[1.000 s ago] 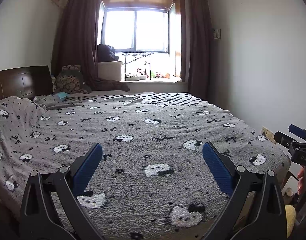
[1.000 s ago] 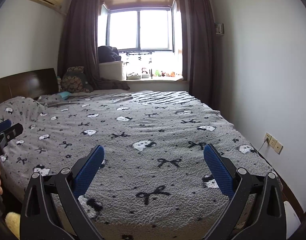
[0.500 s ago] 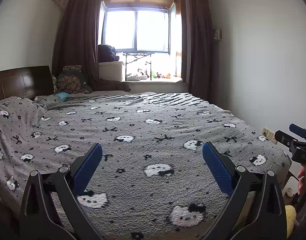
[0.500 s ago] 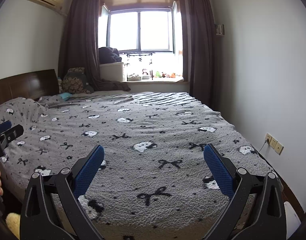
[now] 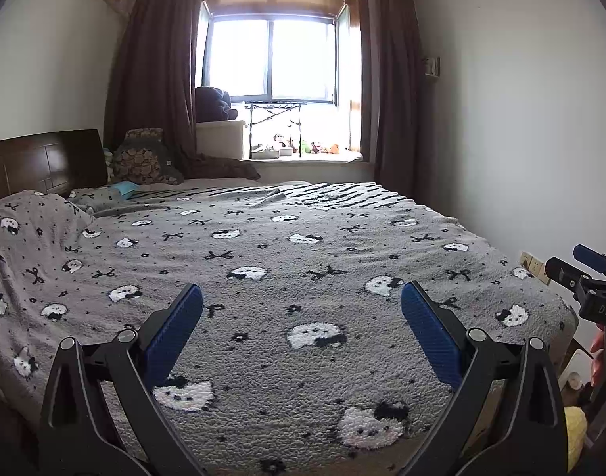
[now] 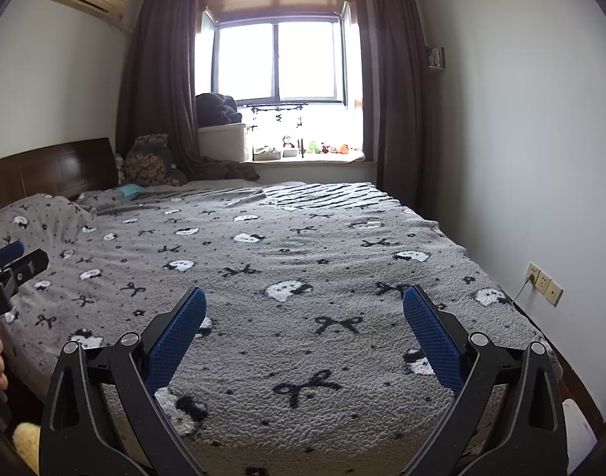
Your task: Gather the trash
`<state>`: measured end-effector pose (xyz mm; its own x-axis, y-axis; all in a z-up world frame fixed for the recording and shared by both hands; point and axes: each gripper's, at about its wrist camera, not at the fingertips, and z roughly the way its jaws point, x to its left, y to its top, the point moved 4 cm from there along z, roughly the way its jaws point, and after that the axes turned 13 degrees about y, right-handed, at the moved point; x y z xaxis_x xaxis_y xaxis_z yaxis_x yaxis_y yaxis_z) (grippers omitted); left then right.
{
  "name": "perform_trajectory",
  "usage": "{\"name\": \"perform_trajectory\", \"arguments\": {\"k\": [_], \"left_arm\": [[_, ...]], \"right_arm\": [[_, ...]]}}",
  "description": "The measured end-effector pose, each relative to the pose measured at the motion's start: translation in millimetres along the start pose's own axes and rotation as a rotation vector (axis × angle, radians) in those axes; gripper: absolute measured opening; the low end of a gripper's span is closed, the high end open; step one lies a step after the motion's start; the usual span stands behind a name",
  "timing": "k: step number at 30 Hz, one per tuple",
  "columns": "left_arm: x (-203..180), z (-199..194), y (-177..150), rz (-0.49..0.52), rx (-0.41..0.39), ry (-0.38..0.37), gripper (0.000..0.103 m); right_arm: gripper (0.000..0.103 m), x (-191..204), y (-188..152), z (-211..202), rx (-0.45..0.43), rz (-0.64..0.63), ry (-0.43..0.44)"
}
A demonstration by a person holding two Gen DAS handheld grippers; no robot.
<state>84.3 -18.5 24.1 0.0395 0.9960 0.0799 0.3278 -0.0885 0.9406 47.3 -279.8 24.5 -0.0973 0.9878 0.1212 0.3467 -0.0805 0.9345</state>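
Note:
My left gripper (image 5: 302, 297) is open and empty, held above the foot of a bed covered by a grey blanket (image 5: 263, 261) with cat faces and bows. My right gripper (image 6: 304, 301) is open and empty too, over the same blanket (image 6: 303, 261). Each gripper shows at the edge of the other's view: the right one at the right (image 5: 588, 277), the left one at the left (image 6: 9, 265). I see no clear piece of trash on the bed. A small light blue thing (image 5: 122, 187) lies near the pillows.
A dark wooden headboard (image 5: 41, 158) is at the left, a patterned cushion (image 5: 138, 156) beside it. The window sill (image 5: 303, 154) holds small toys and a white box. The wall with sockets (image 6: 543, 283) stands close on the right. A yellow fluffy thing (image 5: 574, 428) lies low right.
Both views have risen and tilted up slightly, so a bit more of the ceiling and air conditioner shows. Both grippers stay open.

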Motion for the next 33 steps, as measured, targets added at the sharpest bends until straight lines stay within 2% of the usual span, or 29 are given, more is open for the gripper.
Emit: {"name": "perform_trajectory", "arguments": {"k": [33], "left_arm": [[7.4,-2.6,-1.1,-0.001,0.001,0.014,0.095]], "right_arm": [[0.1,3.5,0.3,3.8,0.002,-0.002,0.006]]}}
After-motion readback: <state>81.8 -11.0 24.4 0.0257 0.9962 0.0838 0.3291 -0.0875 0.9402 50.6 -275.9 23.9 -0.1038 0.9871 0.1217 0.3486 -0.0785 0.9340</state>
